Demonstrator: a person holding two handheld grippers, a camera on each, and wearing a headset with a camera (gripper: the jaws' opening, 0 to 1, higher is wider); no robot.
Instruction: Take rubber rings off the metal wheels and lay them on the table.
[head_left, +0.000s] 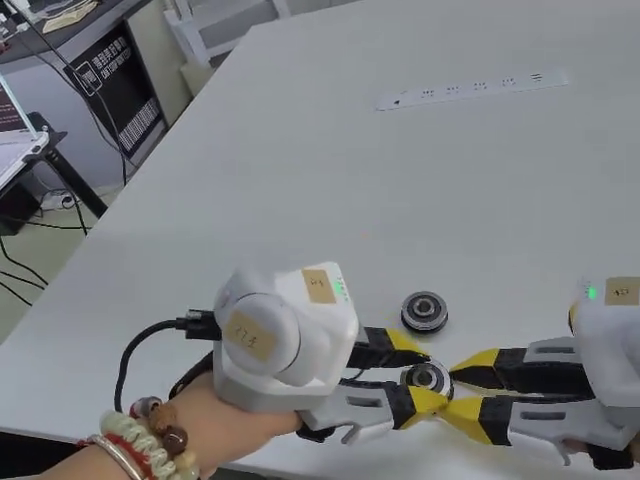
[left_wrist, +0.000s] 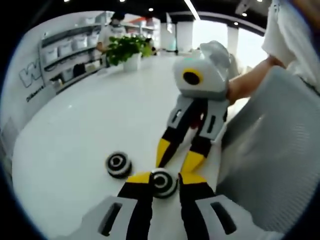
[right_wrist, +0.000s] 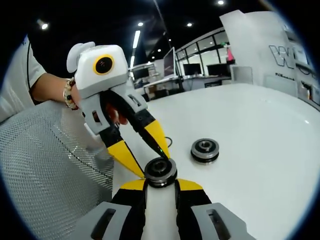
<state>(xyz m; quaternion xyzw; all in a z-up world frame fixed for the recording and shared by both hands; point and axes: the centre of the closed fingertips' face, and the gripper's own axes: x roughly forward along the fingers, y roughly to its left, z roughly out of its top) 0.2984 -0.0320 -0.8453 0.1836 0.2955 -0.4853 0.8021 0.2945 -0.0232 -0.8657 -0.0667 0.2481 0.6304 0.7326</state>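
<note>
Left claw is gripping the nearer wheel at the near edge of the worktop, while the right claw is clamping the same wheel from the opposite side. The stripping step seems to be just beginning. The dark rubber ring is sitting on the rim, so one claw is going to need to hold firm while the other peels it outward. Just beyond, a second wheel is lying flat, apparently wearing its ring. Counting: two wheels, two claws, and one power strip lying farthest off.
</note>
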